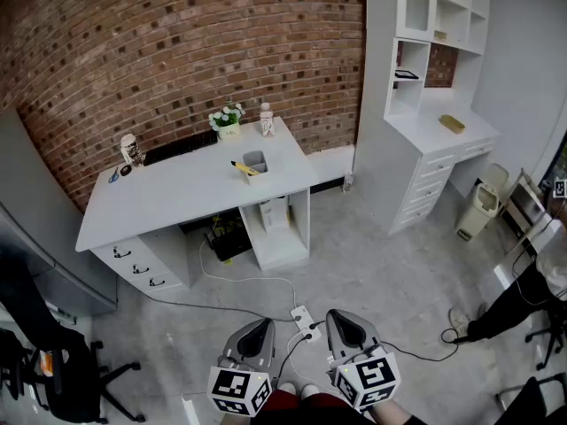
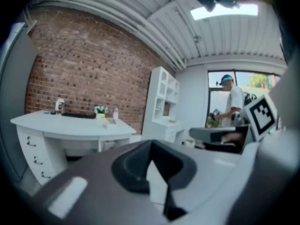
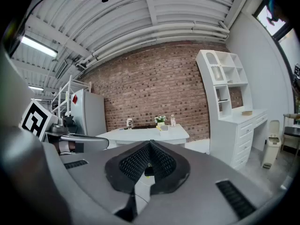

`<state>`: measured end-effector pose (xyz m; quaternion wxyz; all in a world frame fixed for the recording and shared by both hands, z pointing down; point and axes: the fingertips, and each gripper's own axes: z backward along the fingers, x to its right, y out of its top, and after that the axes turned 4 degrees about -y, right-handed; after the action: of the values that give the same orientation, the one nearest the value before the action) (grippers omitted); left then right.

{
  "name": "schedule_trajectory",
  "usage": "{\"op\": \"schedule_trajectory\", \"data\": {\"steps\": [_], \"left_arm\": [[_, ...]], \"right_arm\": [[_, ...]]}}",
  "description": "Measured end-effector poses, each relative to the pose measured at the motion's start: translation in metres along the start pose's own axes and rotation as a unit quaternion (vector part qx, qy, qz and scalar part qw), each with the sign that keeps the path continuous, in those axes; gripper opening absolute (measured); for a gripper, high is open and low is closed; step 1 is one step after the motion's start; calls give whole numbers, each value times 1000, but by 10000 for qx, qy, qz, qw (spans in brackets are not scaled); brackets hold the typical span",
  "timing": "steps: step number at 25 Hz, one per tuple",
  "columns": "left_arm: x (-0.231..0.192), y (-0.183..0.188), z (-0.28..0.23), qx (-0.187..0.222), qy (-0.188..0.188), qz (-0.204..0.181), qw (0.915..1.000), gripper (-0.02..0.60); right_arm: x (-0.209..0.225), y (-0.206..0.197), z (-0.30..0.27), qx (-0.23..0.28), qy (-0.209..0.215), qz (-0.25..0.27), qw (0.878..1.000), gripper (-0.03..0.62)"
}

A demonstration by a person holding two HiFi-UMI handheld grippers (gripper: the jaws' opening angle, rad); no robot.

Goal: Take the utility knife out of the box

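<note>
Left gripper [image 1: 260, 328] jaws pressed together, nothing between them; right gripper [image 1: 342, 320] likewise closed tip to tip and empty; both held side by side, pointing slightly down; box [image 1: 254, 161] stands on the white desk [image 1: 177, 193], well ahead of both sets of fingertips, across open floor; utility knife [image 1: 241, 167], yellow, sits in the box, leaning out over its left rim; flower pot [image 1: 228, 124] beyond the box, near the brick wall; power strip [image 1: 303, 319] on the floor between the two grippers' tips.
</note>
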<state>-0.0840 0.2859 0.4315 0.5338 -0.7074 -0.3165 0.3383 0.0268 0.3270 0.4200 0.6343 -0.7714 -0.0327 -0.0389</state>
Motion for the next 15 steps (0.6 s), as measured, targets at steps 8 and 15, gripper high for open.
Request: {"op": "schedule_trajectory", "data": {"steps": [8, 15], "left_arm": [[3, 1, -2, -8, -21, -48, 10000, 3], [7, 3, -1, 2, 24, -69, 10000, 3]], "right_arm": [[1, -1, 0, 46, 58, 11, 10000, 8], [-2, 2, 5, -61, 195, -28, 9998, 8]]}}
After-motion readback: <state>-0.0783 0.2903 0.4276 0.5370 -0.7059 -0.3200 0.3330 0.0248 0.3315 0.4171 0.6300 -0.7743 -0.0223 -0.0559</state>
